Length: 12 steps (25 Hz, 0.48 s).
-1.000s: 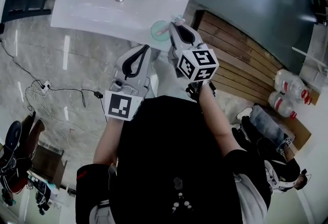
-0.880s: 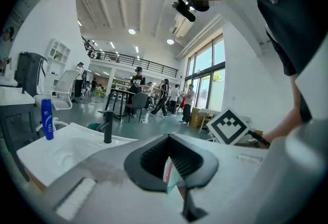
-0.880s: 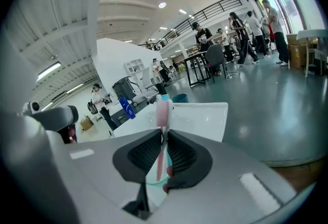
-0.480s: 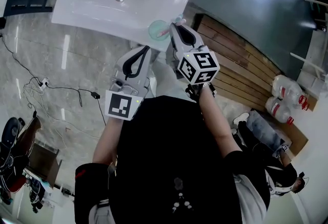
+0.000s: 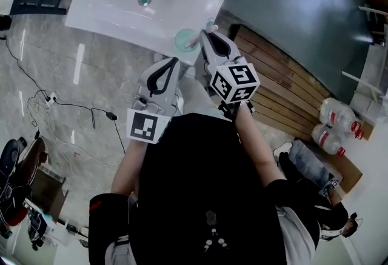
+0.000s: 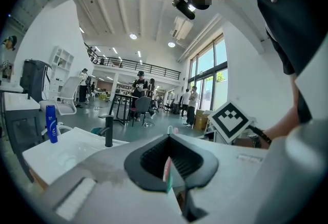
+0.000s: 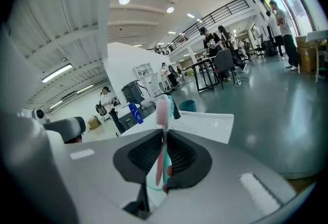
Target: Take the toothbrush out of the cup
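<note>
- The right claw (image 5: 206,33) is narrow and clamped on the pink toothbrush (image 7: 163,115). Its jaws have just been closing tighter on the handle.
- The toothbrush stands upright between those jaws. Its bristle end is above the tips, and its lower end appears to be not yet clear of the green cup (image 5: 183,39) just under the claw.
- The left claw (image 5: 174,60) has its jaws drawn together on nothing. It sits beside the right claw, a little short of the cup.
- To do the step well, lift straight up along the handle until the lower end clears the rim. Keep the grip firm so the brush does not pivot, and do not drag sideways, since the cup stands near the corner of the sink (image 5: 109,9) and could tip.
- Count: one toothbrush, one cup, one sink, two claws.
</note>
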Each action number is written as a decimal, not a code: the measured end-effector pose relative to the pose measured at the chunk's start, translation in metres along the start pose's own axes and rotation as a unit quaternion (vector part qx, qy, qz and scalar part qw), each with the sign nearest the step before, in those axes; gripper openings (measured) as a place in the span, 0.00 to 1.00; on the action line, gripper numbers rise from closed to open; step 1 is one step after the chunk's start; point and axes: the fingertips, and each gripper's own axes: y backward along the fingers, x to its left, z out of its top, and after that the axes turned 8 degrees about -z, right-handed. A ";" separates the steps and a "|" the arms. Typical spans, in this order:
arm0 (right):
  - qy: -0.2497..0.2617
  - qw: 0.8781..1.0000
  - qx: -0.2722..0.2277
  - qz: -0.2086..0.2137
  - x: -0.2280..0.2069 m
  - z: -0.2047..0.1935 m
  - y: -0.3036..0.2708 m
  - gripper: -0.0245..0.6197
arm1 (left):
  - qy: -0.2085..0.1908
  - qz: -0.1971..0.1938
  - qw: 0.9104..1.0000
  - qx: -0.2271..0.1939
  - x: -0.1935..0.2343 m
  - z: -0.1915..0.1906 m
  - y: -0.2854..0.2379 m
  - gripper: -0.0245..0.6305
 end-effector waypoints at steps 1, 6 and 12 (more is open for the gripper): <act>0.001 1.000 -0.002 0.003 0.001 0.002 0.001 0.09 | -0.001 0.002 1.000 -0.001 -0.001 0.001 0.000 0.04; 0.006 1.000 -0.012 0.014 0.003 0.013 0.008 0.09 | -0.008 0.007 1.000 -0.009 -0.006 0.008 -0.001 0.04; 0.011 1.000 -0.022 0.020 0.004 0.023 0.016 0.09 | -0.006 0.011 1.000 -0.016 -0.010 0.012 -0.001 0.04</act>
